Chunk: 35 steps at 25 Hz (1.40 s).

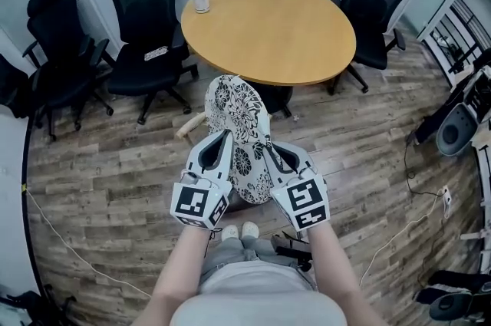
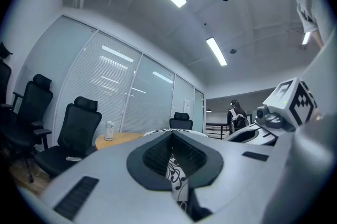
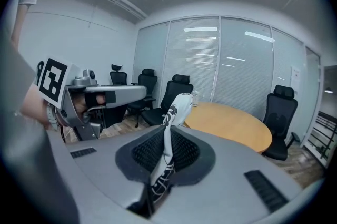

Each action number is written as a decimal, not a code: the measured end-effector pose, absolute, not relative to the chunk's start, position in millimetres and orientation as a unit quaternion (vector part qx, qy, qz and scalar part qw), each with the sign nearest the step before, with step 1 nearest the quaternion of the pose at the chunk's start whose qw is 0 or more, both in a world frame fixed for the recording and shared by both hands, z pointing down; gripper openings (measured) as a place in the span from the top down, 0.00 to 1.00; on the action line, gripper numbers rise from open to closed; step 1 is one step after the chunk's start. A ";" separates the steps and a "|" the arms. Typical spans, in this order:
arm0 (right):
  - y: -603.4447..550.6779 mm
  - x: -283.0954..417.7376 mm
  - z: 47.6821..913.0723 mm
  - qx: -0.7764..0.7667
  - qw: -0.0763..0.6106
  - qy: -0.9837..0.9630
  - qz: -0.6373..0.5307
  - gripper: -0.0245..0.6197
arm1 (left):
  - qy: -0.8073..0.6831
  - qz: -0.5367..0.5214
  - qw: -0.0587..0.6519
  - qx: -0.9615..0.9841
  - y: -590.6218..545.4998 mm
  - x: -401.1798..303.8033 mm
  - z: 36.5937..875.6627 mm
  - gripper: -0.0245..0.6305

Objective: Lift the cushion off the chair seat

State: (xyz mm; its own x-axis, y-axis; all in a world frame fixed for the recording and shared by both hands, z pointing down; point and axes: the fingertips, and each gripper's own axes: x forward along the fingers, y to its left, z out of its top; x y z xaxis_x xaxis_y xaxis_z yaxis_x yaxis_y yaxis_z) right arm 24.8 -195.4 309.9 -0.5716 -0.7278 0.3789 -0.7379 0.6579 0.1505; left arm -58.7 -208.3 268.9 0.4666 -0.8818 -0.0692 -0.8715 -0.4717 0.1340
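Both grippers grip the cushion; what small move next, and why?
Probably raise both together slightly: left gripper and right gripper each clamp the cushion at its near edge, and it hides what lies beneath, so clearance below is unconfirmed.

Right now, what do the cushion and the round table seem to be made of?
Cushion: soft cloth, matte, with a black-and-white flower print; it folds and sags limply. Table: wood or wood-look laminate, I cannot tell which; smooth orange-tan top with a faint sheen.
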 end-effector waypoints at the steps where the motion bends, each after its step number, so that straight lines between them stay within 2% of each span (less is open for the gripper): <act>1: -195.2 24.2 305.4 0.414 0.203 -0.887 0.010 0.90 | -0.511 -0.067 0.038 0.856 -207.7 -58.7 265.3 0.96; 8: -190.5 23.8 267.2 0.427 0.167 -0.888 -0.036 0.90 | -0.515 -0.076 0.019 0.853 -205.0 -58.0 242.2 0.96; 22: -192.8 25.4 212.2 0.469 0.042 -0.879 -0.072 0.90 | -0.527 -0.092 -0.013 0.845 -200.7 -65.7 210.4 0.96; 35: -197.8 25.2 197.4 0.485 0.001 -0.872 -0.063 0.90 | -0.531 -0.102 -0.027 0.841 -202.9 -68.2 195.4 0.96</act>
